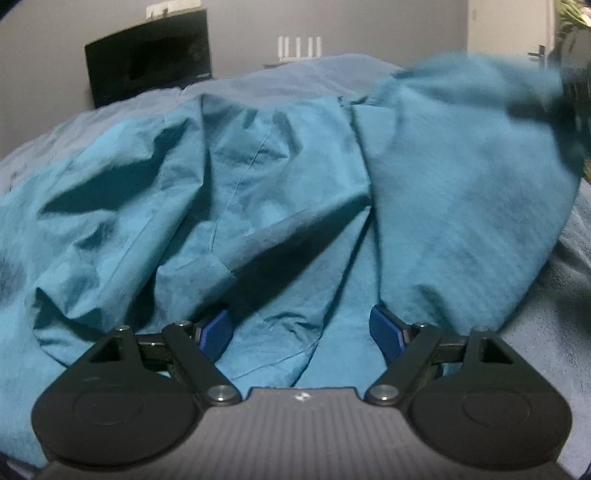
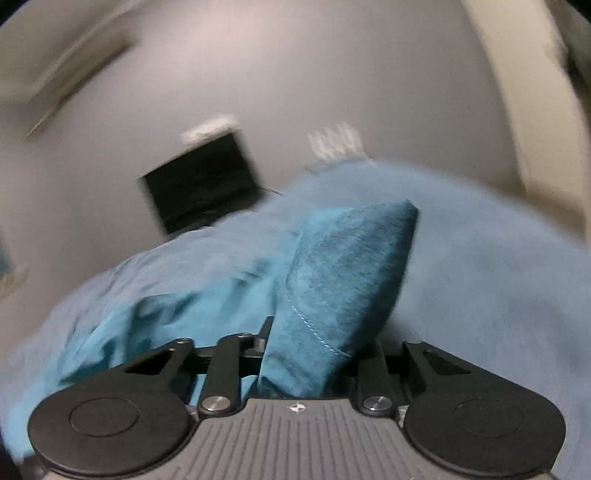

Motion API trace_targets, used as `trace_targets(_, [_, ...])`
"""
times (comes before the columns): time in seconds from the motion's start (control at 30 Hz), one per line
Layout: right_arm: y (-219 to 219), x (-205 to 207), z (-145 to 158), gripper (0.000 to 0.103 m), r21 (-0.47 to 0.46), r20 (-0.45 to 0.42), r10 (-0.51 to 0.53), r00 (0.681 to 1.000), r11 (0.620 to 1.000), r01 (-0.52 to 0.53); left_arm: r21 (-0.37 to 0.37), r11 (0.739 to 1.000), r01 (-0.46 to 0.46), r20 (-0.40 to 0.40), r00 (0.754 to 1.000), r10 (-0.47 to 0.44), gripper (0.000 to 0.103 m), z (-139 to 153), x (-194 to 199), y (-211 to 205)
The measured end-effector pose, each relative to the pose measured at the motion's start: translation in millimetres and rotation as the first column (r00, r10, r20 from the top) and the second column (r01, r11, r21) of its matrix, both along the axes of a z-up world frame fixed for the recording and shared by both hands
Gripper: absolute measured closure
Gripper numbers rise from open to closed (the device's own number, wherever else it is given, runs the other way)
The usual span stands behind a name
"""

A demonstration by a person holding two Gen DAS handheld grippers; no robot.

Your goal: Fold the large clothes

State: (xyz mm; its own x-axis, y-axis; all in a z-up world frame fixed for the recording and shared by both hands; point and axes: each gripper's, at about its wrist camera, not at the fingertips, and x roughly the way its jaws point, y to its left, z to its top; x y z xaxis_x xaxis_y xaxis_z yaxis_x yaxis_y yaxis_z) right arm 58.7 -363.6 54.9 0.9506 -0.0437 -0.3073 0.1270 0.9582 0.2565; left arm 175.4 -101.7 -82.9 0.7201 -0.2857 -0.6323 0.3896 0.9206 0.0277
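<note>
A large teal garment point(image 1: 236, 206) lies crumpled on a light blue bedspread point(image 1: 288, 77). My left gripper point(image 1: 301, 325) is open, its blue fingers point(image 1: 216, 328) spread with the cloth lying over and between them. In the left wrist view the garment's right side is lifted towards the upper right, where a dark blurred shape point(image 1: 576, 110) holds it. My right gripper point(image 2: 314, 354) is shut on a hemmed fold of the garment point(image 2: 340, 280), which stands up between the jaws. The right wrist view is blurred by motion.
A black monitor point(image 1: 151, 62) stands against the grey wall behind the bed, with a white router point(image 1: 299, 48) to its right. A door handle point(image 1: 541, 55) and a plant point(image 1: 572, 18) are at the far right. The bedspread point(image 2: 498, 280) stretches to the right.
</note>
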Motion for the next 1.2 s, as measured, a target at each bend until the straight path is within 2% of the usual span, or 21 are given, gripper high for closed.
trace_targets(0.1, [46.7, 4.3, 34.1, 0.082, -0.141, 0.041, 0.092, 0.995, 0.986, -0.085, -0.093, 0.996, 0.008, 0.002, 1.0, -0.008, 0.024, 17.4, -5.0, 23.0])
trace_targets(0.2, [95.9, 10.6, 59.9, 0.083, -0.268, 0.064, 0.194, 0.979, 0.948, -0.171, -0.194, 0.98, -0.036, 0.009, 0.999, 0.038, 0.024, 52.2, -15.2, 70.3])
trace_targets(0.3, [149.5, 18.6, 71.5, 0.083, -0.373, 0.055, 0.301, 0.952, 0.891, -0.26, -0.203, 0.972, -0.121, 0.035, 0.991, 0.131, 0.024, 86.4, -23.4, 130.1])
trace_targets(0.4, [202.4, 27.1, 69.8, 0.084, -0.454, 0.032, 0.391, 0.92, 0.826, -0.335, -0.245, 0.943, -0.224, 0.041, 0.97, 0.241, 0.024, 110.3, -31.6, 192.6])
trace_targets(0.5, [252.4, 40.0, 60.0, 0.084, -0.518, -0.017, 0.468, 0.884, 0.752, -0.408, -0.297, 0.894, -0.335, 0.042, 0.931, 0.363, 0.024, 119.8, -41.7, 250.2])
trace_targets(0.63, [310.3, 54.6, 41.2, 0.084, -0.558, -0.089, 0.553, 0.828, 0.661, -0.502, -0.408, 0.796, -0.448, 0.019, 0.867, 0.498, 0.024, 117.1, -54.2, 308.8])
trace_targets(0.7, [333.9, 56.0, 27.7, 0.084, -0.565, -0.128, 0.603, 0.788, 0.608, -0.557, -0.457, 0.762, -0.46, -0.001, 0.856, 0.516, 0.024, 113.0, -54.9, 326.4])
trace_targets(0.73, [344.3, 52.5, 19.4, 0.084, -0.568, -0.148, 0.632, 0.761, 0.576, -0.588, -0.471, 0.754, -0.458, -0.012, 0.858, 0.513, 0.024, 109.8, -54.0, 330.5])
trace_targets(0.8, [367.0, 35.7, 0.4, 0.084, -0.574, -0.211, 0.66, 0.721, 0.514, -0.638, -0.476, 0.761, -0.441, -0.006, 0.867, 0.499, 0.024, 106.4, -53.1, 330.6])
trace_targets(0.83, [373.2, 24.4, -9.2, 0.084, -0.571, -0.237, 0.662, 0.711, 0.497, -0.654, -0.475, 0.767, -0.431, 0.003, 0.871, 0.491, 0.025, 105.1, -52.4, 329.0])
trace_targets(0.93, [378.1, 15.3, -29.4, 0.079, -0.536, -0.288, 0.653, 0.701, 0.496, -0.683, -0.523, 0.772, -0.363, 0.006, 0.904, 0.429, 0.028, 102.2, -42.7, 323.3])
trace_targets(1.03, [373.4, 19.3, -32.6, 0.073, -0.526, -0.301, 0.671, 0.677, 0.475, -0.705, -0.564, 0.773, -0.291, 0.035, 0.927, 0.374, 0.031, 103.3, -39.1, 315.2])
trace_targets(1.13, [360.2, 12.9, -28.3, 0.071, -0.507, -0.279, 0.692, 0.666, 0.483, -0.714, -0.467, 0.819, -0.334, -0.022, 0.93, 0.366, 0.032, 96.3, -24.4, 299.9])
trace_targets(1.17, [354.6, 9.3, -26.2, 0.068, -0.502, -0.271, 0.696, 0.665, 0.487, -0.715, -0.458, 0.82, -0.344, -0.06, 0.932, 0.357, 0.04, 88.3, -18.0, 298.5])
trace_targets(1.2, [356.5, 9.1, -25.4, 0.064, -0.5, -0.264, 0.703, 0.661, 0.486, -0.717, -0.474, 0.809, -0.347, -0.103, 0.935, 0.34, 0.049, 80.2, -13.4, 299.5])
